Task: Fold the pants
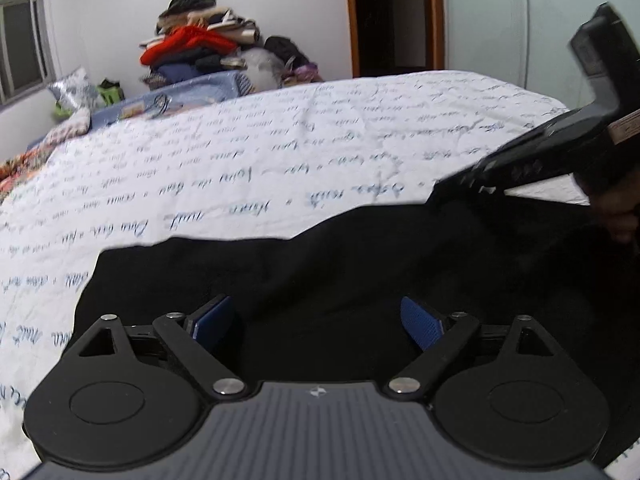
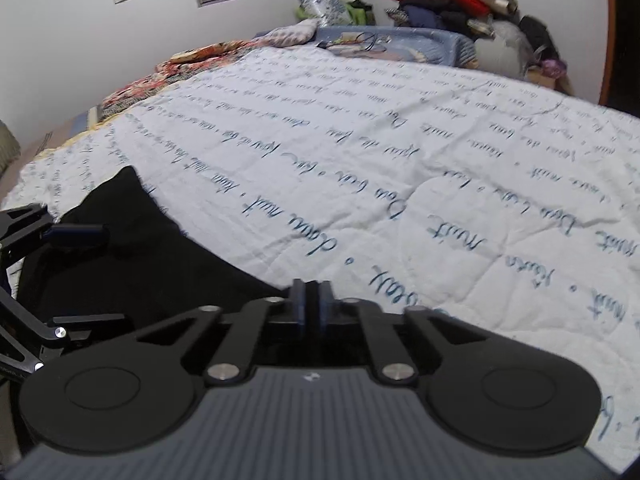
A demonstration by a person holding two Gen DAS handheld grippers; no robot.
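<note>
My black fabric pants [image 1: 360, 280] lie flat on the white script-printed quilt [image 1: 280, 160]. Left tongs [image 1: 316, 322] hang released over them; right tongs [image 2: 310, 306] are clenched at the edge (pinching cloth? can't tell), ready for a fold.

Dim, cool indoor light, soft focus throughout, strong fisheye bending at edges, slight motion blur.

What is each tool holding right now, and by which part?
Left tool: open over the black pants, holding nothing. Right tool: shut at the pants' edge; whether any fabric is pinched between its pads cannot be told.
</note>
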